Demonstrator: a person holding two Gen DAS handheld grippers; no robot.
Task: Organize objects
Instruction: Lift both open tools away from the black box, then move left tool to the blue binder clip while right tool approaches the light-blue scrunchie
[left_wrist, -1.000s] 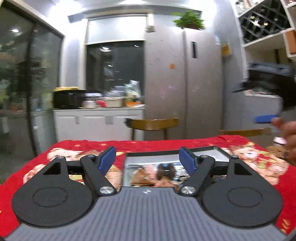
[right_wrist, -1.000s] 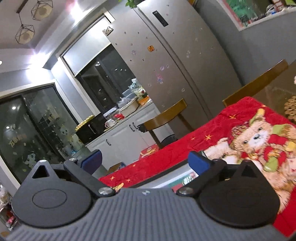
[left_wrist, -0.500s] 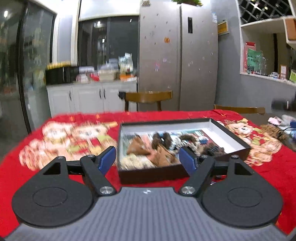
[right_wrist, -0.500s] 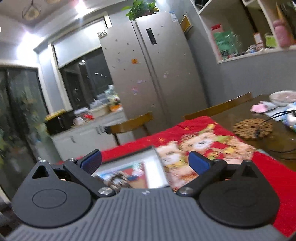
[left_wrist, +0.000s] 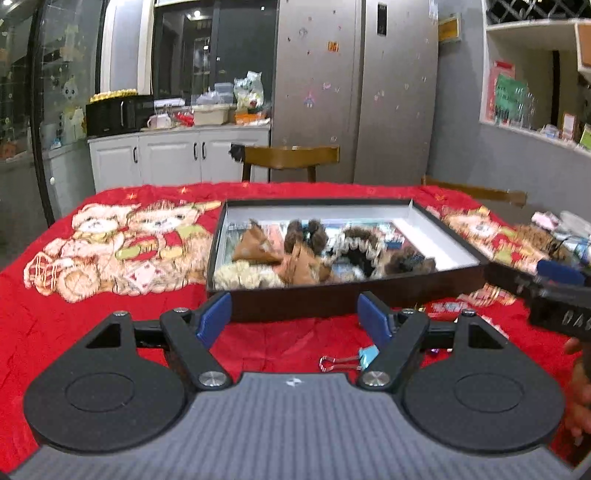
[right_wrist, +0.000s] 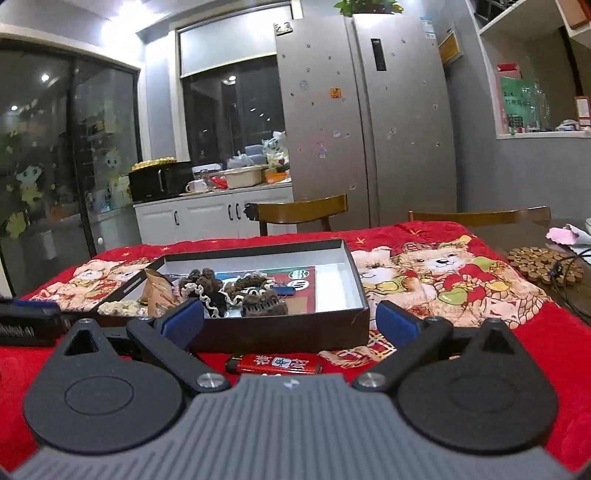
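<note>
Two loose items lay on the red bear-print cloth covering the counter, both on the near side of the dark shallow box and outside it. The red lighter lay flat directly ahead of the right gripper, close in and between the lines of its two fingers, with its long axis running crosswise to them; its black end pointed left in the right wrist view. The blue binder clip lay just ahead of the left gripper, off toward its right finger and partly hidden behind it, wire handles pointing left. Each gripper was released, jaws spread wide, with nothing between the pads. The right gripper was judged the nearer to the lighter and the left to the clip. The box held several hair scrunchies, brown wrapped pieces, a furry hair claw and printed cards on its white floor, crowded toward its left half; the right half was open. The box's near wall stood immediately behind the lighter and would be the obstruction to a forward overshoot. A woven trivet and a cable lay well off to the right on bare wood. A crosswise lighter would likely call for a turned wrist or a grasp across its narrow width.
</note>
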